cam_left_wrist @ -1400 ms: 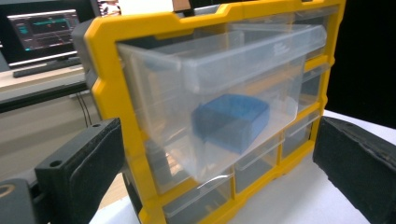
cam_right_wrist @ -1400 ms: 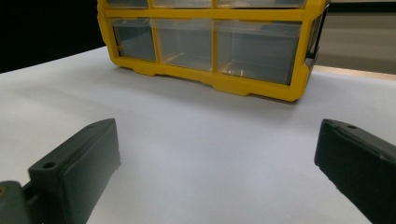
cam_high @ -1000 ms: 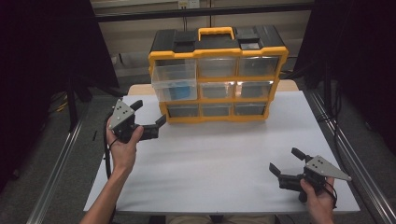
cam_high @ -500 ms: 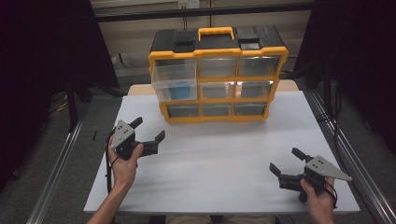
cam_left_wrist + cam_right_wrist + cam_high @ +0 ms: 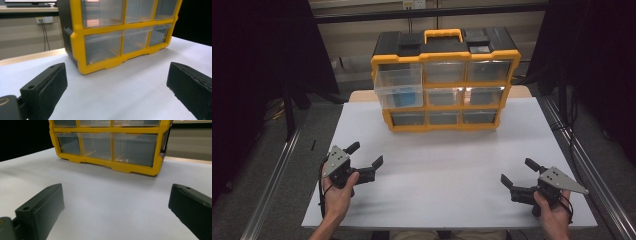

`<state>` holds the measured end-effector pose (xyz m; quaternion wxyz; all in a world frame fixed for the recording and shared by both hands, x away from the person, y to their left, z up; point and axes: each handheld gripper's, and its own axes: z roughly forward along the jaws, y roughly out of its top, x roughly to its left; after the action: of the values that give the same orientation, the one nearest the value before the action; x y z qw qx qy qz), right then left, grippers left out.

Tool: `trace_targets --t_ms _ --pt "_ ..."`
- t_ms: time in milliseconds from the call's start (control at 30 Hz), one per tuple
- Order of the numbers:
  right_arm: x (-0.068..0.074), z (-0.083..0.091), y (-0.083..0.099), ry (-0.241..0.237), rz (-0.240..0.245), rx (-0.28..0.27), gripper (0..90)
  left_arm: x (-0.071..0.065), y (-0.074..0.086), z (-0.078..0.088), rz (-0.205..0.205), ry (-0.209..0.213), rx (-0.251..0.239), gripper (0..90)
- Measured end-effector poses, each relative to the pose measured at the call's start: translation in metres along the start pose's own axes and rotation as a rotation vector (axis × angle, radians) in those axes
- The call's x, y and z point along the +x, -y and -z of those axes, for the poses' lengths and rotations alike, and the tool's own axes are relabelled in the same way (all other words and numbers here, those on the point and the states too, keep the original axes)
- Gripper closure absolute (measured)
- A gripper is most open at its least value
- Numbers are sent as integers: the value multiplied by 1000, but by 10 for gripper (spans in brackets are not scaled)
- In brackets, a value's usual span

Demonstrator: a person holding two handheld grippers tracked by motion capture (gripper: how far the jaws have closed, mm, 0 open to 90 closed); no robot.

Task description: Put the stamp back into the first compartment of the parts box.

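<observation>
Here, a yellow-framed plastic organizer cabinet with clear drawers and a black top (image 5: 446,80) stands at the far middle of the white table (image 5: 447,165), well apart from both grippers. Its upper-left clear drawer (image 5: 399,86) juts forward of the frame, and something blue (image 5: 403,95) shows through it, too blurred by the plastic to identify. The contents of the other drawers cannot be made out; glare washes over the middle row. The left gripper (image 5: 363,156) hovers near the table's front left, held in the person's left hand (image 5: 337,192), jaws spread wide with nothing between them. In the left gripper view the same cabinet (image 5: 120,32) is cut off at the top and right, so just its lower drawers and left corner appear beyond the parted jaws. The right gripper (image 5: 518,172) sits near the front right, gripped by the right hand (image 5: 554,217), jaws likewise released and empty. From the right gripper view the cabinet (image 5: 110,145) shows just its bottom row fully, the rest cropped by the upper edge.
</observation>
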<state>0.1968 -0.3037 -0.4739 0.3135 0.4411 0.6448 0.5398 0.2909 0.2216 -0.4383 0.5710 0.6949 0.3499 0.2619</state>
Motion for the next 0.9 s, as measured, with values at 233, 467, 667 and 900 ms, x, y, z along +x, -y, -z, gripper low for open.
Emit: trace_targets --t_ms 233,467,667,900 --pt "0 1 0 3 1 -5 0 13 17 11 34 -63 27 33" --pt "-1 3 0 4 -7 -8 0 15 24 23 99 -65 18 33" --pt "-2 3 0 7 -3 -11 0 8 28 38 68 -63 61 33" --pt "-1 3 0 9 -1 -7 0 3 26 36 32 -40 68 33"
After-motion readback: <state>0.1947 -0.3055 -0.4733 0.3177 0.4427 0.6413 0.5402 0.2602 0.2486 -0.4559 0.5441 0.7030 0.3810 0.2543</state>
